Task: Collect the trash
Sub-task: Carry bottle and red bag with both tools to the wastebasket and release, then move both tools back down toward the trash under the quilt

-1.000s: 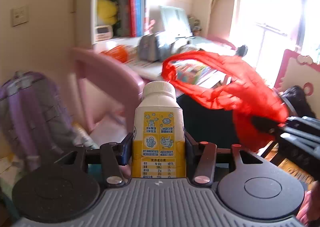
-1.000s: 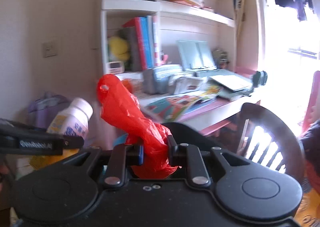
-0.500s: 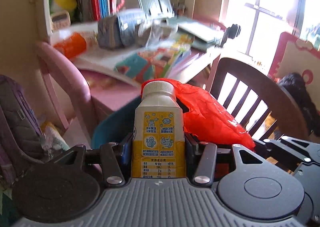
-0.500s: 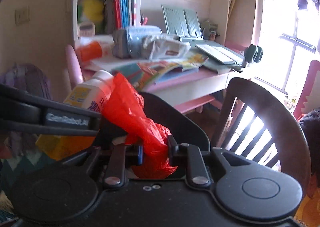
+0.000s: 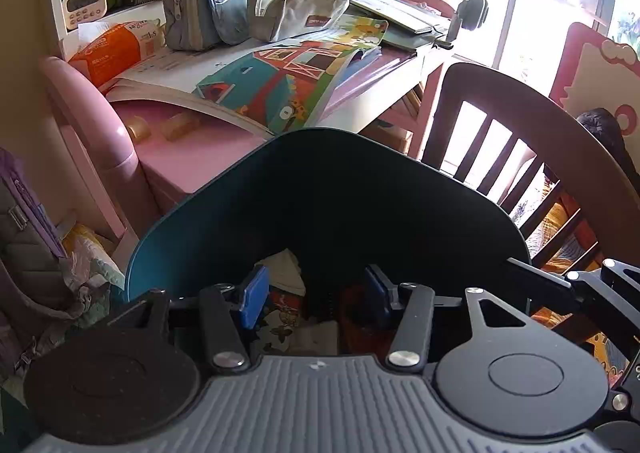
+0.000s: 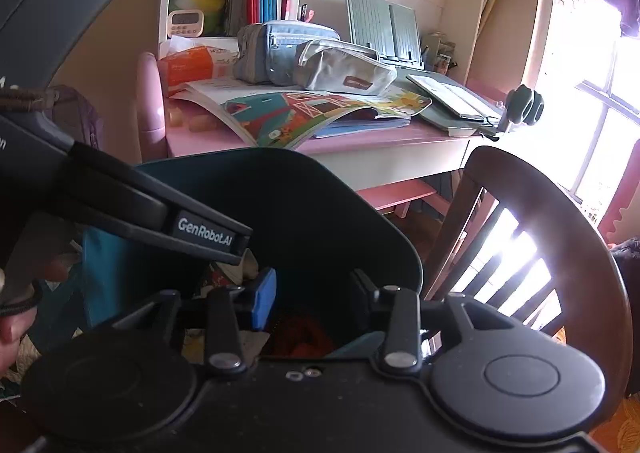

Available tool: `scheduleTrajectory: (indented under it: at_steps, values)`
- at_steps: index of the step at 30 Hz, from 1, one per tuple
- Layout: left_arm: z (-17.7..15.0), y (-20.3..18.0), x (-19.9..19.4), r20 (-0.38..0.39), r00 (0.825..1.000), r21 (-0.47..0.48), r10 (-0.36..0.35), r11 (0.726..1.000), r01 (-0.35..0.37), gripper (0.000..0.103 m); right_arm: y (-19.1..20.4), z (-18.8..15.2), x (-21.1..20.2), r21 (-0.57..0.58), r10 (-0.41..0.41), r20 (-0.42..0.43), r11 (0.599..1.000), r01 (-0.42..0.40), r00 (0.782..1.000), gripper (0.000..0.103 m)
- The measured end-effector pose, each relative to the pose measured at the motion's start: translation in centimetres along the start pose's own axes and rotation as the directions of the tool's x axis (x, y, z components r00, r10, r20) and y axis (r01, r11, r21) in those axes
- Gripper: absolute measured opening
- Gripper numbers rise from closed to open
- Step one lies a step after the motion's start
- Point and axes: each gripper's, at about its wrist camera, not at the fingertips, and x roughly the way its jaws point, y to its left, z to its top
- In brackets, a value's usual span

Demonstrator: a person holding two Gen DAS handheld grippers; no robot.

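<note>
**Both grippers spread over the trash bin, nothing held**

The left gripper is positioned over the mouth of the teal trash bin. Its two blue-padded fingers stand apart with nothing between them. Below the gap, inside the bin, lie a white crumpled paper, a printed wrapper and a red item, dimly lit and hard to identify.

The right gripper is positioned over the same bin, beside the left unit, whose black body marked "GenRobot.AI" crosses the left part of the right wrist view. Its fingers are likewise apart and grip nothing. A crumpled red plastic bag rests in the bin directly below the gap.

The bin stands in front of a pink desk, between a pink chair and a dark wooden chair. On the desk lie an open picture book, two grey pencil cases and an orange tissue pack
</note>
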Motion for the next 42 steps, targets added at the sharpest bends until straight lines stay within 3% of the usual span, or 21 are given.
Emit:
scheduleTrajectory:
  at_steps: [5,10,13,24,34,42]
  values:
    - [-0.5,0.4,-1.9,0.036,0.999,-0.003,-0.005,1.000,0.005,0.068,-0.1,0.0,-1.4,0.020,0.015,0.016,1.000,-0.015,1.000,0.042]
    - [-1.4,1.0,-4.9,0.063,0.998,0.016,0.009,1.000,-0.010,0.069,0.7,0.0,-3.5,0.017,0.029,0.030,0.999,-0.030,0.999,0.043]
    - [-2.2,1.6,-7.1,0.094,0.995,0.016,0.019,1.000,-0.020,0.082,1.4,0.0,-5.0,0.005,0.043,0.041,0.999,-0.043,0.998,0.044]
    - [-7.0,4.9,-14.1,0.138,0.990,-0.003,0.021,1.000,-0.021,0.082,5.4,-0.9,-10.3,-0.044,0.100,0.077,0.994,-0.097,0.992,0.045]
    - [-13.3,9.7,-19.6,0.159,0.986,-0.042,0.052,0.998,-0.046,0.082,10.9,-1.9,-13.2,-0.111,0.229,0.073,0.969,-0.220,0.971,0.047]
    - [-19.8,16.7,-22.9,0.152,0.984,-0.172,0.087,0.983,-0.060,0.096,16.7,-3.7,-12.8,-0.164,0.345,0.019,0.927,-0.338,0.938,0.047]
